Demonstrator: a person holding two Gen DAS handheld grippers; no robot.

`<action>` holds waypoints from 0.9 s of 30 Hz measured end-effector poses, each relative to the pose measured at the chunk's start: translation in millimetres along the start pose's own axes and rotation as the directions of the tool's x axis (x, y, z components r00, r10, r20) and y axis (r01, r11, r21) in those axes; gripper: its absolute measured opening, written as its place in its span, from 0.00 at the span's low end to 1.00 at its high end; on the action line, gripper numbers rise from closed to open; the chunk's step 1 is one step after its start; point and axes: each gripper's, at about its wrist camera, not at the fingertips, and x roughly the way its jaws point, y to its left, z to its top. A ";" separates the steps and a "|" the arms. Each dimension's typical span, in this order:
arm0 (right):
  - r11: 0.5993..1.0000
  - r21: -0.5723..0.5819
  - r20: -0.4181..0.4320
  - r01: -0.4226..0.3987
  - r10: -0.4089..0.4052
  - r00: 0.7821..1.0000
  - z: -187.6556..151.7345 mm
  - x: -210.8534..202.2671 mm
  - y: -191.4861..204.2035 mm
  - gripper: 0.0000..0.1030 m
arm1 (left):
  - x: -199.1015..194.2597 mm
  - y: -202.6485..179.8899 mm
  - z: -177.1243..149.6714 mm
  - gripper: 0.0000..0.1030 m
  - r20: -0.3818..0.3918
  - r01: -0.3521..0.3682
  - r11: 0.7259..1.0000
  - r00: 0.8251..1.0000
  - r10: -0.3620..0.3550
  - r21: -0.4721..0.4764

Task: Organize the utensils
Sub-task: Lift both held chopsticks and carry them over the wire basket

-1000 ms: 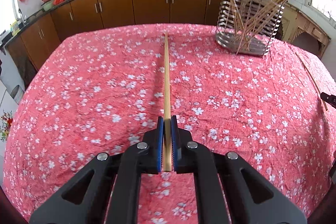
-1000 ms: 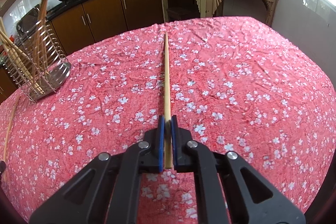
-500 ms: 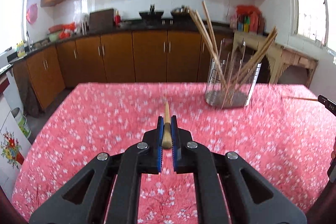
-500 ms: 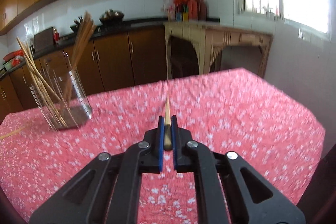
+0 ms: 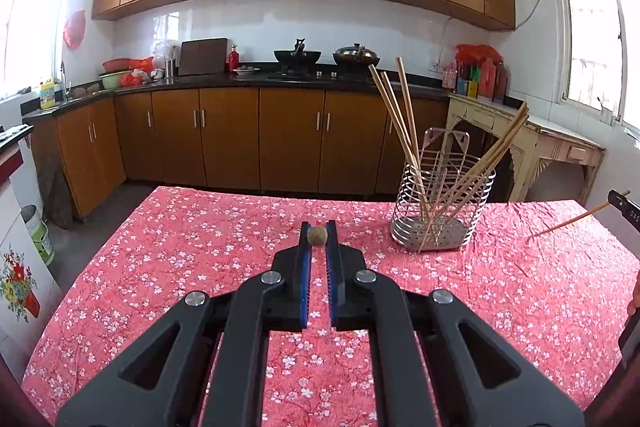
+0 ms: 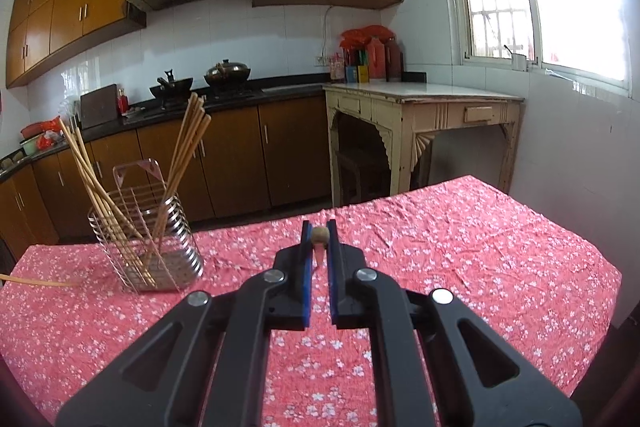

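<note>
While end-on and foreshortened, one chopstick [image 5: 317, 236] in left fingers [image 5: 308, 259], another [image 6: 320, 235] in right fingers [image 6: 307, 259].

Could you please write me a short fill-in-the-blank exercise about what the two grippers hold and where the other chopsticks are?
1. The left gripper is shut on a single ____, seen end-on.
2. The right gripper likewise grips ____ chopstick.
3. The other chopsticks stand leaning in a wire metal ____ on the table.
4. The tablecloth is ____ with small white flowers.

Missing words: chopstick; one; holder; red
</note>
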 end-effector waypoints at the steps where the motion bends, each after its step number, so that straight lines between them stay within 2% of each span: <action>1: 1.000 0.002 0.006 -0.002 0.002 1.000 1.6 -1.0 0.4 0.07 | 0.0 0.1 1.3 0.07 0.003 0.001 1.000 1.000 -0.001 -0.004; 13: 0.998 0.027 0.076 -0.050 0.048 0.996 30.9 -12.7 1.8 0.07 | -4.5 6.8 20.7 0.07 0.044 0.006 0.999 0.999 -0.005 -0.039; 27: 0.975 0.078 0.125 -0.210 0.200 0.972 64.3 -37.7 9.1 0.07 | -22.5 -8.4 55.2 0.07 0.145 0.052 0.999 0.988 -0.050 -0.014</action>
